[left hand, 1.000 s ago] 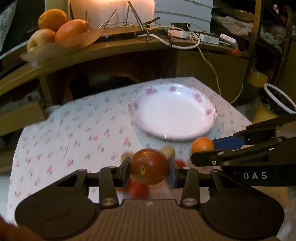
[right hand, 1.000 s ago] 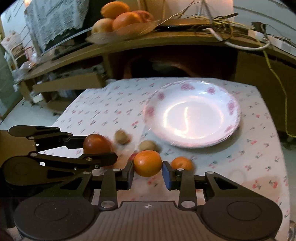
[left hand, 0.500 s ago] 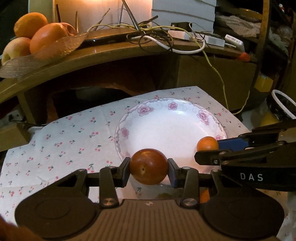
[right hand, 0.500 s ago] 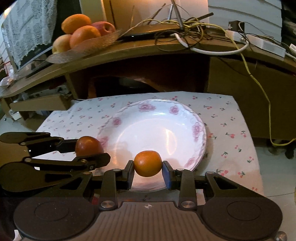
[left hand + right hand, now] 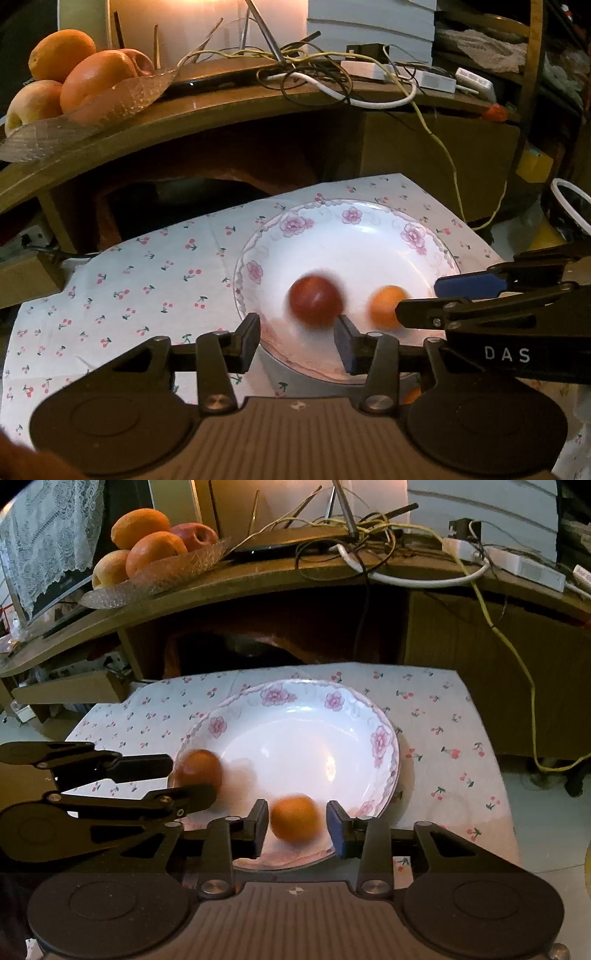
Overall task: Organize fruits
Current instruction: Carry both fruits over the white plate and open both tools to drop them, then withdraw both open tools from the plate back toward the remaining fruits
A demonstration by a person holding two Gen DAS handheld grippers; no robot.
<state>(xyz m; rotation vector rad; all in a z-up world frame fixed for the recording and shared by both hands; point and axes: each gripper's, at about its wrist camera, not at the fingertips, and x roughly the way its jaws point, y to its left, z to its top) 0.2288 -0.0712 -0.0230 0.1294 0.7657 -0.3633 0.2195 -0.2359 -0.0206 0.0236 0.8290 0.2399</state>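
both fruits, seemingly falling, have left the opening fingers (image 5: 297,338) (image 5: 297,827) over the plate (image 5: 314,701).

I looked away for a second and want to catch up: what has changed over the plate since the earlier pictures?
Both grippers came forward over the plate and are opening. The left hand-held gripper has let go of the dark red fruit, the right hand-held gripper of the small orange fruit; both are blurred, dropping into the plate. The plate and the fruit dish on the shelf stayed put.
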